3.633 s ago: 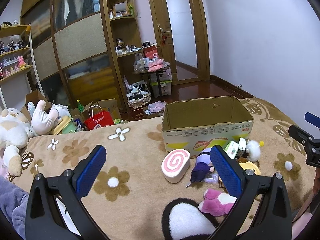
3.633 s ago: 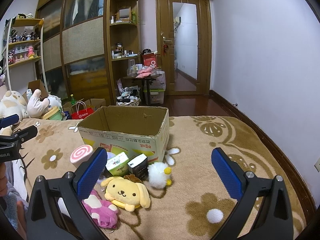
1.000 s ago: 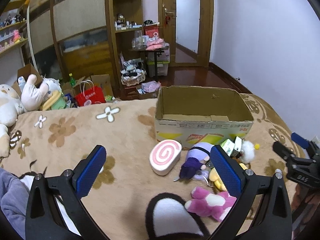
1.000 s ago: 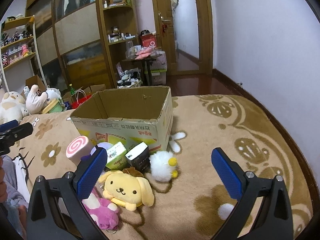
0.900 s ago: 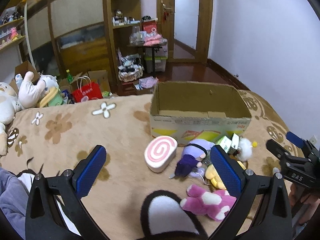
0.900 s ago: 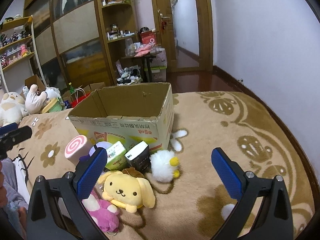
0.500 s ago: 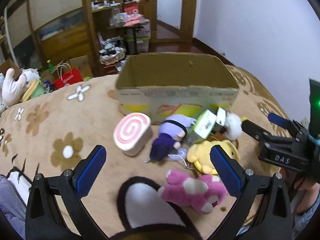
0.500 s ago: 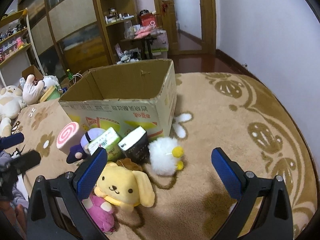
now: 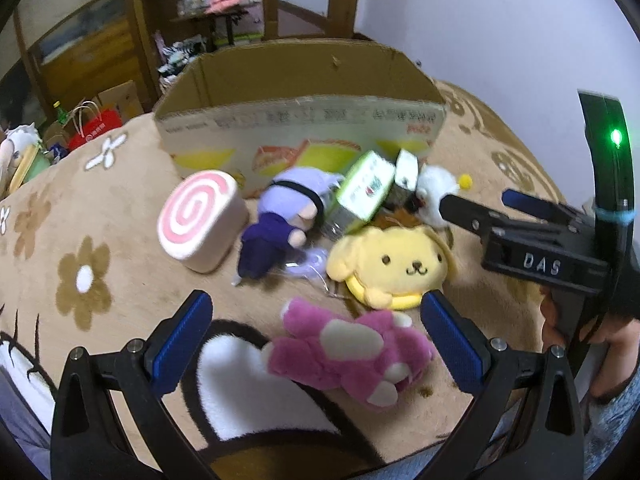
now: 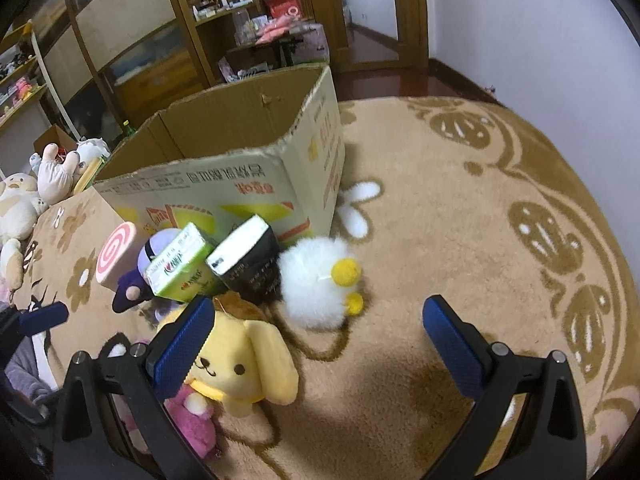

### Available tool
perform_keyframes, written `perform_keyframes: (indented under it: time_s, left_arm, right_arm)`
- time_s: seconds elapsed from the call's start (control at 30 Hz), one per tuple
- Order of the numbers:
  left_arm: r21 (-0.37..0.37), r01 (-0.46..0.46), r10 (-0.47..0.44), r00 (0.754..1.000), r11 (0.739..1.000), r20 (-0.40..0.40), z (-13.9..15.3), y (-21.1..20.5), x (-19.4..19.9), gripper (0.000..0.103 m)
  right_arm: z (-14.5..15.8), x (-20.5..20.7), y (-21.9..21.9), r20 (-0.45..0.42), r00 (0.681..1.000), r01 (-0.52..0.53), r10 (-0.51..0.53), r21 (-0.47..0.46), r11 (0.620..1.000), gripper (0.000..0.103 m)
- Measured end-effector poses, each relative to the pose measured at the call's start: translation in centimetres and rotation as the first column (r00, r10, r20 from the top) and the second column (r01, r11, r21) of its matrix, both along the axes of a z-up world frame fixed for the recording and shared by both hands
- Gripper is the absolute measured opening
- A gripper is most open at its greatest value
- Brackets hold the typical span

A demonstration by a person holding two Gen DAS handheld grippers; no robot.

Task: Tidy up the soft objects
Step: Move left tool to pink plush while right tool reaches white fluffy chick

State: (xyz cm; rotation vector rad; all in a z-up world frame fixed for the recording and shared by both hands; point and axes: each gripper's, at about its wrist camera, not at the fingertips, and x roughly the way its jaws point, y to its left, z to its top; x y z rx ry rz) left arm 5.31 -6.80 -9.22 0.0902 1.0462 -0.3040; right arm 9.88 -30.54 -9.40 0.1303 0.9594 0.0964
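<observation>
An open cardboard box point(image 9: 304, 128) stands on the flowered blanket; it also shows in the right wrist view point(image 10: 224, 168). In front of it lie a pink plush bear point(image 9: 352, 356), a yellow dog plush point(image 9: 396, 264), a purple doll point(image 9: 280, 224), a pink swirl roll cushion point(image 9: 200, 220), a white fluffy chick point(image 10: 320, 284), a green carton point(image 10: 180, 268) and a black-and-white carton point(image 10: 248, 264). My left gripper point(image 9: 316, 344) is open, its fingers either side of the pink bear. My right gripper point(image 10: 316, 344) is open just in front of the white chick, with the yellow dog point(image 10: 244, 364) at its left finger.
The blanket point(image 10: 480, 208) stretches to the right of the box. Large plush toys point(image 10: 24, 208) lie at the far left. Shelves, a cluttered small table point(image 10: 280, 40) and a red bag point(image 9: 96, 128) stand on the floor beyond the bed. The right gripper shows in the left wrist view point(image 9: 500, 212).
Both grippers have moved forward and down toward the pile of toys. The left one now straddles the pink bear; the right one is closer to the white chick. Both stay open.
</observation>
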Motion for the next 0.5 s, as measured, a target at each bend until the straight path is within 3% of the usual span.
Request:
perform_keyframes:
  time_s: [0.5]
  left_arm:
    - [0.019, 0.11, -0.107, 0.987, 0.994, -0.118, -2.8, -2.9, -0.6, 0.102]
  right_arm:
    - [-2.1, 1.3, -0.5, -0.08, 0.997, -0.004, 0.005, 0.013, 1.0, 0.1]
